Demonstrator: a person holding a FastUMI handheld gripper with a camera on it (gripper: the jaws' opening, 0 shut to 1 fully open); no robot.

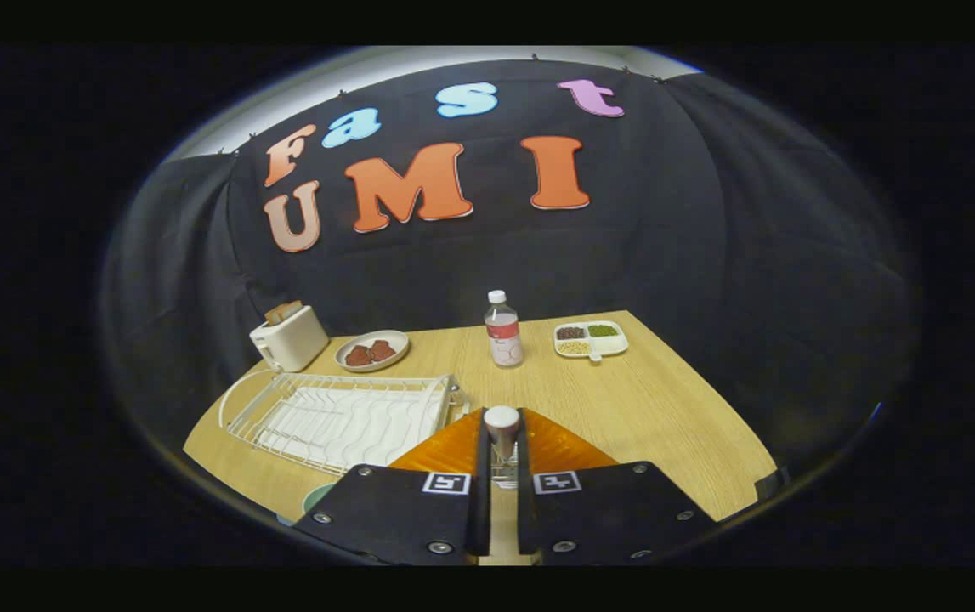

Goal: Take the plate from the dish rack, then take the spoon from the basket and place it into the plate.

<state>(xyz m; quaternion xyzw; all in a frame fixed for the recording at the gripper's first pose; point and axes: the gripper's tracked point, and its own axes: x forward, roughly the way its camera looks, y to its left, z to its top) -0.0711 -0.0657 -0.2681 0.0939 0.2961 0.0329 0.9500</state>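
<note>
my fingers [501, 442] are pinched on the silvery metal spoon's handle [501, 422], orange plate [551, 446] just beneath, white wire dish rack [342, 416] at the counter's [649, 399] left edge.

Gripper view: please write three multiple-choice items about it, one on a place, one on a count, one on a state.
1. Where does the bottle stand?
A) between the jaws
B) between the plate of red food and the divided tray
C) on the divided tray
2. How many sections of the divided tray hold food?
A) one
B) three
C) six
3. How are the gripper's jaws?
A) wide open, empty
B) closed on the bottle
C) closed on the spoon
Answers: B, it stands on the table between them; B, dark, green and yellow fillings show; C, the spoon sits pinched between the jaws.
</note>
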